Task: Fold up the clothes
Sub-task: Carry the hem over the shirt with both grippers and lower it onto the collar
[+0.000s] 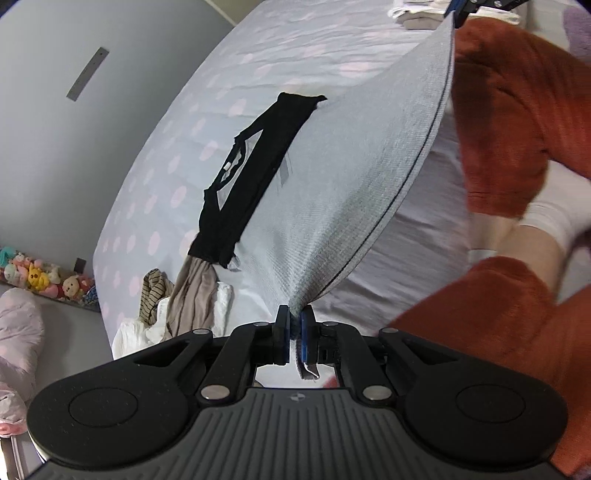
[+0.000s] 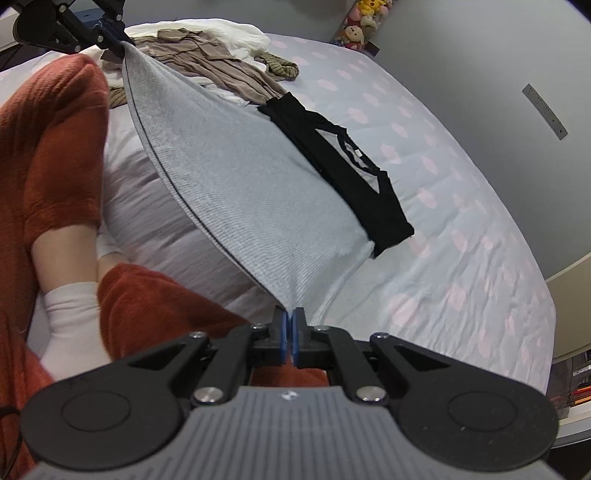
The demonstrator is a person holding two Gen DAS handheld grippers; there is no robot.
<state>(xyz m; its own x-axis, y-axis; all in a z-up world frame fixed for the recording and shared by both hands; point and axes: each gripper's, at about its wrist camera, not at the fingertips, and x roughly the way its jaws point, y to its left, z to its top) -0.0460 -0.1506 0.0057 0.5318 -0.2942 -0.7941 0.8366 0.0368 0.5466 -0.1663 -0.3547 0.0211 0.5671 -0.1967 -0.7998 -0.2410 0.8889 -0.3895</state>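
A grey ribbed garment [image 1: 369, 177] with black trim at its neck end [image 1: 255, 177] is stretched taut between my two grippers above the bed. My left gripper [image 1: 294, 317] is shut on one corner of its hem. My right gripper [image 2: 289, 318] is shut on the other hem corner; the garment [image 2: 251, 192] runs from it to the left gripper [image 2: 110, 35] at the top left of the right wrist view. The right gripper also shows in the left wrist view [image 1: 461, 11]. The black neck end [image 2: 343, 162] rests on the bedsheet.
The bed has a pale sheet with pink dots [image 2: 461, 221]. A pile of unfolded clothes, beige, striped and white [image 2: 221, 62], lies at one end [image 1: 184, 299]. The person's rust-red trousers and white socks [image 2: 70, 306] are at the bed's edge. Plush toys [image 1: 37, 277] line the wall.
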